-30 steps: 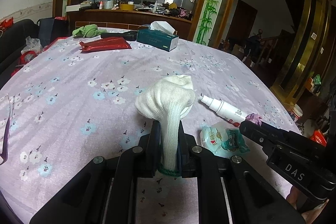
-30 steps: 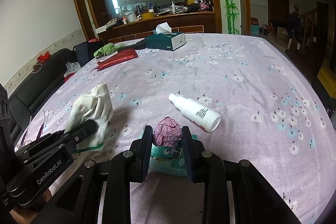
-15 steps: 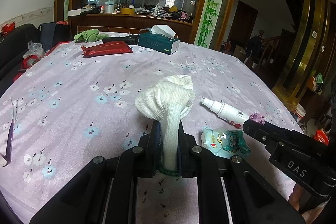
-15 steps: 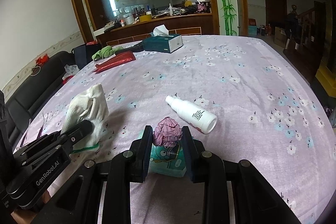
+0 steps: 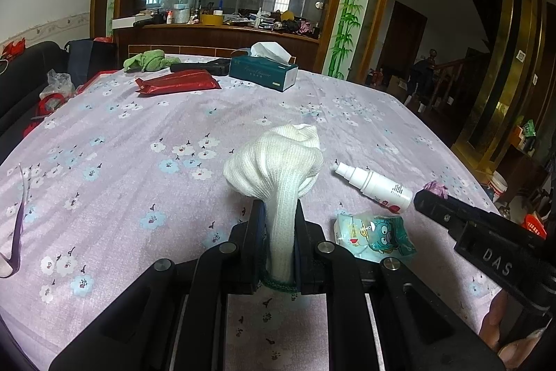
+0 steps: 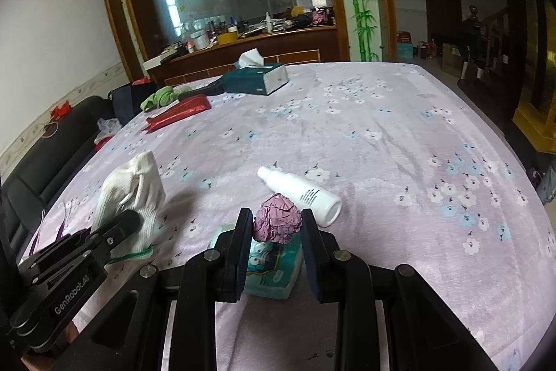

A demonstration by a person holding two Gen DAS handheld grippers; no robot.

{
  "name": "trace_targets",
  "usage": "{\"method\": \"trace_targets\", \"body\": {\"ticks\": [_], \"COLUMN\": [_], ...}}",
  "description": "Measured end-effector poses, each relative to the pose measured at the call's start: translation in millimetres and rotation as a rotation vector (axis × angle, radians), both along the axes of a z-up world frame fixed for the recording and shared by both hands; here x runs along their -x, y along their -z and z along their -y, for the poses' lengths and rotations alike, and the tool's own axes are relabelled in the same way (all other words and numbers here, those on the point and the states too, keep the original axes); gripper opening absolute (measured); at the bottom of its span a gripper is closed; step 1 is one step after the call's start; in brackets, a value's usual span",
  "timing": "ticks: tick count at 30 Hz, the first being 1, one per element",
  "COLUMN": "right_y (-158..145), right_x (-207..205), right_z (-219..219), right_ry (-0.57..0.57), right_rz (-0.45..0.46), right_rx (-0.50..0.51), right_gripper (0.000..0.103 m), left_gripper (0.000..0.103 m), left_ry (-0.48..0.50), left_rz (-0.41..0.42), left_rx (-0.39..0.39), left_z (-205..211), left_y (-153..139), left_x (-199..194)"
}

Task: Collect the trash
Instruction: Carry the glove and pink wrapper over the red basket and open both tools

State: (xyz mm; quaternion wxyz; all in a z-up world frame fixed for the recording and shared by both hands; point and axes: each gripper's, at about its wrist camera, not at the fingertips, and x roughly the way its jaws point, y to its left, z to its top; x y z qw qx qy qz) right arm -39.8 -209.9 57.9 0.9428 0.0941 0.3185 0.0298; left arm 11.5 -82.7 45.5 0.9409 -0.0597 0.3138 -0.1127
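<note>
Crumpled purple paper [image 6: 277,219] is pinched between the closed fingers of the right gripper [image 6: 277,225], raised above a teal snack wrapper [image 6: 274,268] that lies on the floral tablecloth [image 6: 399,141]. In the left gripper [image 5: 280,232] a white knitted glove [image 5: 278,176] is clamped by its cuff, the body of it bunched above the fingertips and held off the cloth.

Both held items are judged light and soft. The paper ball should crush further under pressure and is best gripped across its widest part, as it is now. The glove is limp and will flop, so a hold near the green-edged cuff seems sound. The wrapper looks thin, slick and flat against the cloth, so it would probably have to be taken at a raised edge or corner. A white spray bottle [image 6: 300,192] lies on its side just beyond the wrapper; it is rigid and round and may roll if nudged.

"DAS" is read on the right gripper's side in the left wrist view, and "GenRobot.AI" on the left gripper's side in the right wrist view. Print on the bottle and on the teal tissue box [image 5: 263,72] far across the table is too small to be read
</note>
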Motion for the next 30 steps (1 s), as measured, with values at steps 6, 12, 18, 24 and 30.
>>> {"method": "trace_targets", "body": {"ticks": [6, 12, 18, 24, 30], "right_y": [-3.5, -6.5, -14.0, -30.6, -38.4], "right_x": [5.0, 29.8, 67.2, 110.2, 142.5], "right_z": [16.7, 24.8, 48.2, 83.8, 125.2], "right_ry": [0.07, 0.084, 0.123, 0.17, 0.225], "right_rz": [-0.012, -0.032, -0.035, 0.008, 0.033], "right_rx": [-0.051, -0.086, -0.124, -0.155, -0.183], "right_gripper": [0.029, 0.029, 0.029, 0.029, 0.03], "left_gripper": [0.013, 0.013, 0.013, 0.013, 0.013], "left_ry": [0.002, 0.024, 0.07, 0.117, 0.2], "left_rz": [0.002, 0.015, 0.038, 0.039, 0.051], "left_rx": [0.012, 0.009, 0.018, 0.003, 0.005], "left_z": [-2.4, 0.6, 6.7, 19.0, 48.2], "left_y": [-1.5, -3.1, -6.4, -10.9, -31.2], "left_x": [0.3, 2.5, 6.2, 12.9, 40.8]}}
